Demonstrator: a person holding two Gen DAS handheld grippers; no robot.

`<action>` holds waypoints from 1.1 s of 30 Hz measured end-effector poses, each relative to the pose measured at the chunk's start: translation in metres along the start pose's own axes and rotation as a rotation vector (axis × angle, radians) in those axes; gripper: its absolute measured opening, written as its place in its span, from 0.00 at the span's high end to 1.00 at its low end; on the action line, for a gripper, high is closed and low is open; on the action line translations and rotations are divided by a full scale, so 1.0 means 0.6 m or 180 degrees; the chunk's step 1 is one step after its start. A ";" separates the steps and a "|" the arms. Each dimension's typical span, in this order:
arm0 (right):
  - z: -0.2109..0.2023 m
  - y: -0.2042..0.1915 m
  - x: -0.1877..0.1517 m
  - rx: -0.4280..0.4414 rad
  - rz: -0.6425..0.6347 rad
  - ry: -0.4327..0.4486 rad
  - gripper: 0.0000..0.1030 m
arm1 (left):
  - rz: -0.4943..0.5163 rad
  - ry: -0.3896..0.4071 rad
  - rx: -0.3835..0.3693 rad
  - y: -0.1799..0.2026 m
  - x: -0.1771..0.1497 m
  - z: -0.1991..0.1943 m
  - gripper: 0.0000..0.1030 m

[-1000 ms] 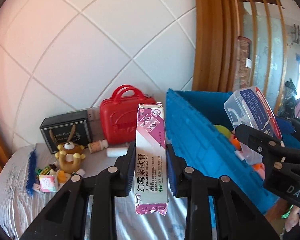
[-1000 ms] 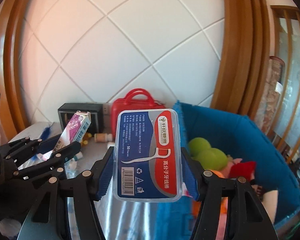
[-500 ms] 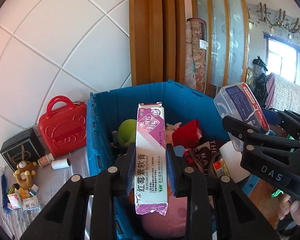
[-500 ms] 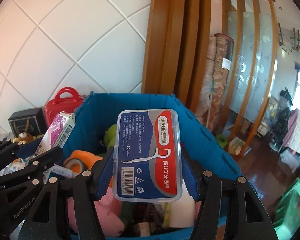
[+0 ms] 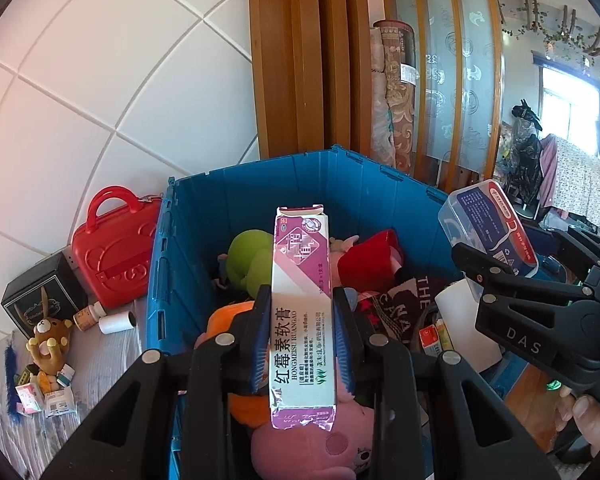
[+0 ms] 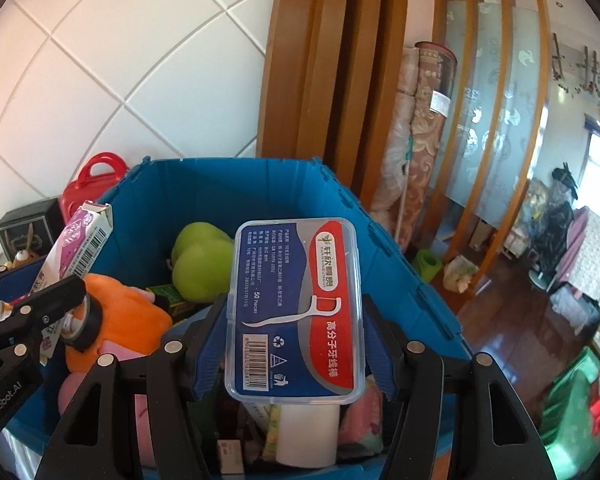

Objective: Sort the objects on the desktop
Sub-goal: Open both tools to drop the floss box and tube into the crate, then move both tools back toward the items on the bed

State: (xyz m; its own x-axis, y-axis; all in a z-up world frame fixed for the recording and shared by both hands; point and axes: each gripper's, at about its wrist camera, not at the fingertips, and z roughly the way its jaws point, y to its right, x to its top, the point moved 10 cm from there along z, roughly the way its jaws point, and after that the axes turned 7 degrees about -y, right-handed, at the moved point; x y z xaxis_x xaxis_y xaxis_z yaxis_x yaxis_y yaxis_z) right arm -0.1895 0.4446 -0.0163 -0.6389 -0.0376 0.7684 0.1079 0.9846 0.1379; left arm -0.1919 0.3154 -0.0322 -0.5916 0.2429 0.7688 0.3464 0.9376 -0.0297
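1. Ointment box [image 5: 302,312], purple and white, stands upright between the blue pads of the left gripper [image 5: 302,340], directly over the open blue crate [image 5: 260,184]; the jaws are opening around it, though the pads look as if they are touching its sides
2. Floss-pick case [image 6: 296,312], clear plastic with a red and blue label, is pinched across its width by the right gripper [image 6: 296,344], above the crate's near right part; both blue pads press on its sides
3. The crate is already well filled: a green plush [image 5: 248,256], an orange plush [image 6: 116,312], a pink plush [image 5: 312,444], a white roll [image 6: 306,432] and dark printed cloth [image 5: 400,308]. The step in hand seems to be dropping both items in
4. To do it well, I would let the box fall onto the soft toys right below it, not near the left wall, so it cannot tip over the rim
5. The case is hard and slick; lower it toward the white roll before parting the fingers, so it does not bounce out
6. Release one hand at a time, since the two grippers sit near each other
7. On the table [image 5: 100,356] to the left, a red mini suitcase [image 5: 116,248], a bear figure [image 5: 46,344] and small bottles remain, well apart from the crate's contents
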 end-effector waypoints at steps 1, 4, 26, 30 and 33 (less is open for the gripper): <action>0.002 0.002 0.002 -0.0022 -0.0011 -0.0001 0.33 | -0.0013 -0.0015 0.0017 -0.003 0.000 0.002 0.62; -0.002 0.005 0.003 -0.0124 -0.0021 0.0052 0.01 | -0.0024 -0.0003 0.0100 -0.012 -0.001 0.004 0.28; -0.056 -0.173 0.045 0.0253 -0.0317 0.0270 0.00 | -0.0515 0.0093 0.0520 -0.246 -0.071 -0.075 0.27; -0.072 -0.280 0.052 0.0537 -0.0465 0.0287 0.00 | -0.0802 0.0021 0.0731 -0.360 -0.128 -0.099 0.27; -0.080 -0.373 0.052 0.0749 -0.0579 0.0287 0.00 | -0.1013 -0.0090 0.0925 -0.457 -0.180 -0.114 0.27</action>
State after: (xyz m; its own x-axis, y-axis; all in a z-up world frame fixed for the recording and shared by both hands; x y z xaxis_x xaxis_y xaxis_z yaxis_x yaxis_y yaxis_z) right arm -0.1971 0.2148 0.0069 -0.5603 -0.2214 0.7981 -0.1881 0.9724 0.1377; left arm -0.1731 0.0151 -0.0633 -0.6569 -0.0669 0.7510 -0.0737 0.9970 0.0243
